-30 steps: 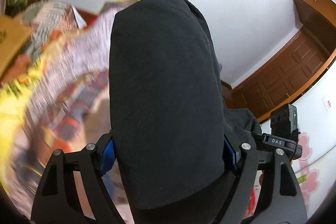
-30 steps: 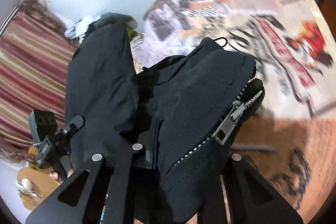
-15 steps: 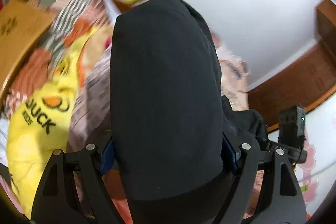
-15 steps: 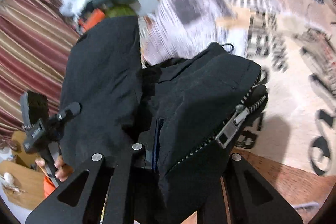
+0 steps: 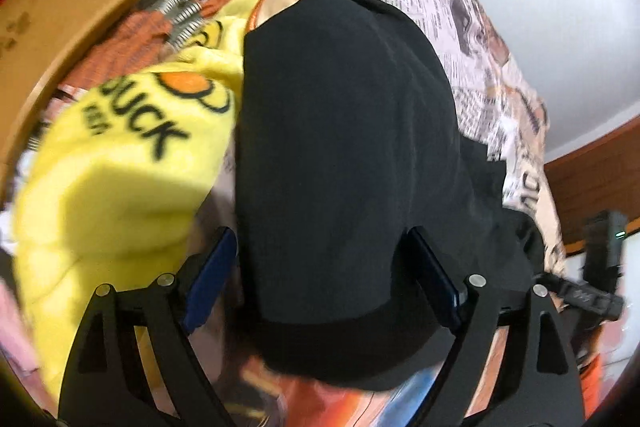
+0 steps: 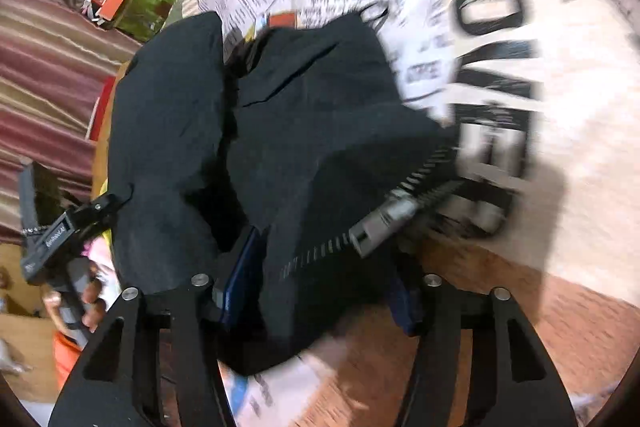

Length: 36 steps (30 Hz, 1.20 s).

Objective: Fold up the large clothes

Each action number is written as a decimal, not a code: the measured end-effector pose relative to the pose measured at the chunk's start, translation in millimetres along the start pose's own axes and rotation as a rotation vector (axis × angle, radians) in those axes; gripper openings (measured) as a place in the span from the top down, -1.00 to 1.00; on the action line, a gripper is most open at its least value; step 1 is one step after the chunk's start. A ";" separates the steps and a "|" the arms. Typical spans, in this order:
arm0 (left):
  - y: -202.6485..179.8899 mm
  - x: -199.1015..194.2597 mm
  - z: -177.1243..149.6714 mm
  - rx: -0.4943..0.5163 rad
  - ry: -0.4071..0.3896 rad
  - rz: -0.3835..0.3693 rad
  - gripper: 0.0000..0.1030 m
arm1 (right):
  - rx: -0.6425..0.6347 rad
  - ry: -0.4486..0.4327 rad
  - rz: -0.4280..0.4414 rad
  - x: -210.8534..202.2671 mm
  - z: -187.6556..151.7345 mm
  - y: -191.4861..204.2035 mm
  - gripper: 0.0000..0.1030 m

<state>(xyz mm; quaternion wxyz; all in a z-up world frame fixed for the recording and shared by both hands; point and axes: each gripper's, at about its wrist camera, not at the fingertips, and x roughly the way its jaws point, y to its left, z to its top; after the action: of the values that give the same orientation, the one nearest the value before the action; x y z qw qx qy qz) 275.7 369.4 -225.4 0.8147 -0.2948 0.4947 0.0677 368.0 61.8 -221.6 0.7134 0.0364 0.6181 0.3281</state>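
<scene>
Though blurred, black jacket (image 5: 344, 155) between both jaws.

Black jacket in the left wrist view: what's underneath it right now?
Around the black jacket, a yellow duck-print blanket and newspaper-print bedsheet show. Directly beneath is covered by its fabric, as are the left gripper's fingertips.

The right claw (image 6: 320, 279) grips a bunched black jacket (image 6: 304, 131), its grey zipper pull (image 6: 384, 223) toward three o'clock. At nine o'clock the left claw (image 6: 60, 231) holds another fold. A newsprint-patterned bedsheet (image 6: 560, 27) spreads from twelve to three o'clock.
</scene>
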 end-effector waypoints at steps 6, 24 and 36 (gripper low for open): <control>-25.4 -48.2 -18.4 0.080 -0.058 0.131 -0.69 | -0.036 -0.110 -0.011 -70.7 -32.2 2.5 -0.06; -193.1 -336.3 -176.5 0.445 -0.793 0.104 -0.69 | -0.364 -0.876 0.085 -303.7 -157.2 137.1 -0.07; -207.3 -390.7 -282.2 0.368 -1.098 0.148 -0.95 | -0.456 -1.102 -0.026 -311.8 -241.1 169.1 -0.46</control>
<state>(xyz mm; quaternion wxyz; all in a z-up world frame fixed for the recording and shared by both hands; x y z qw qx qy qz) -53.1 116.4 95.8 0.9828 -0.0348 0.0226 0.1801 71.6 -51.3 67.0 0.9229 0.0397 0.0713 0.3764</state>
